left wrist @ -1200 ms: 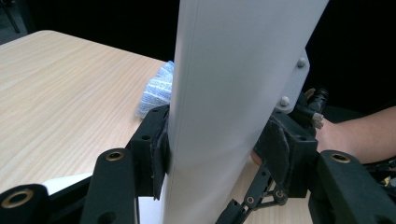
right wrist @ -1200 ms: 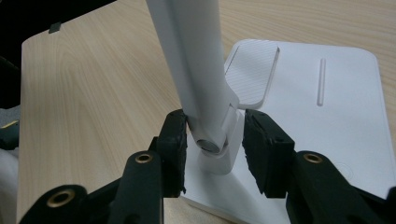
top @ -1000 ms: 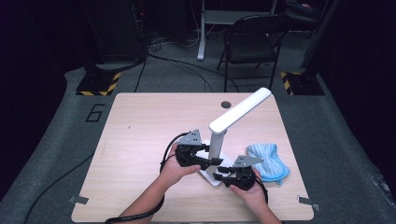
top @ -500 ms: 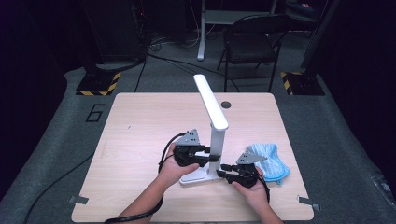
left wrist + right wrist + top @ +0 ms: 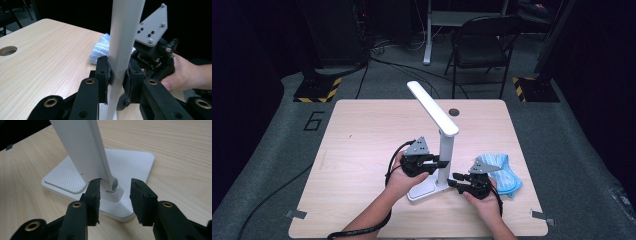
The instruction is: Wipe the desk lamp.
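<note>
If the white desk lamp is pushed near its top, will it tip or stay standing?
The desk lamp probably tips fairly easily: its long head leans out from a thin upright post over a flat base. It looks stiff and smooth, so it may slip. The left gripper, clamped on the post, likely steadies it.

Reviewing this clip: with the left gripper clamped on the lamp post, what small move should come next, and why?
Probably draw the right gripper back from the hinge at the lamp base. Its jaws have just been opening and stand apart there, while the left gripper pinches the lamp post, so the lamp is steadied.
</note>
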{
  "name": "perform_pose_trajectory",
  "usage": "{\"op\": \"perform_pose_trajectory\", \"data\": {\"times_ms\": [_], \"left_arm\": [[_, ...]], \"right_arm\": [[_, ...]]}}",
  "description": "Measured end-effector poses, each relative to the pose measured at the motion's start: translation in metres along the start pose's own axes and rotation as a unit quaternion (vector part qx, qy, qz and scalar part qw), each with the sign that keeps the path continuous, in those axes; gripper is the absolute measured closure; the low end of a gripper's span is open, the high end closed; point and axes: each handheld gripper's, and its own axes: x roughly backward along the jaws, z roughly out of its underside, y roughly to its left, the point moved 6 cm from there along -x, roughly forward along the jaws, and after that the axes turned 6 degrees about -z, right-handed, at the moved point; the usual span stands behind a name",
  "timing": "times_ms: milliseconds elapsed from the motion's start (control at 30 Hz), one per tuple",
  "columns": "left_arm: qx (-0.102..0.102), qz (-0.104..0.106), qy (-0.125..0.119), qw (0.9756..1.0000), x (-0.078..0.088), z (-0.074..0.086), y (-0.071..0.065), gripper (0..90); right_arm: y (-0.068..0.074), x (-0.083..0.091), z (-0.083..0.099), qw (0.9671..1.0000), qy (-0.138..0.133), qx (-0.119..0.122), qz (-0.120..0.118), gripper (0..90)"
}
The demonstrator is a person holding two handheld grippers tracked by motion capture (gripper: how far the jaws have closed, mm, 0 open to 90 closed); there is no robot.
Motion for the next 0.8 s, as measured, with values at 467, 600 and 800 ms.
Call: {"op": "perform_pose_trajectory", "data": {"times_ms": [467, 600, 800], "left_arm": [[0.032, -0.008, -0.005, 0.9994, -0.007, -0.004, 0.009, 53.0], [0.038, -0.019, 0.001, 0.9991, 0.007, 0.006, 0.014, 43.1], [0.051, -0.035, -0.002, 0.9981, 0.027, 0.020, 0.023, 41.5]], "right_arm": [[0.003, -0.005, -0.007, 0.9984, -0.013, 0.019, 0.052, 37.7], [0.007, -0.011, -0.013, 0.9981, -0.022, 0.015, 0.056, 35.9], [0.008, -0.020, -0.021, 0.9964, -0.027, 0.037, 0.071, 36.2]]}}
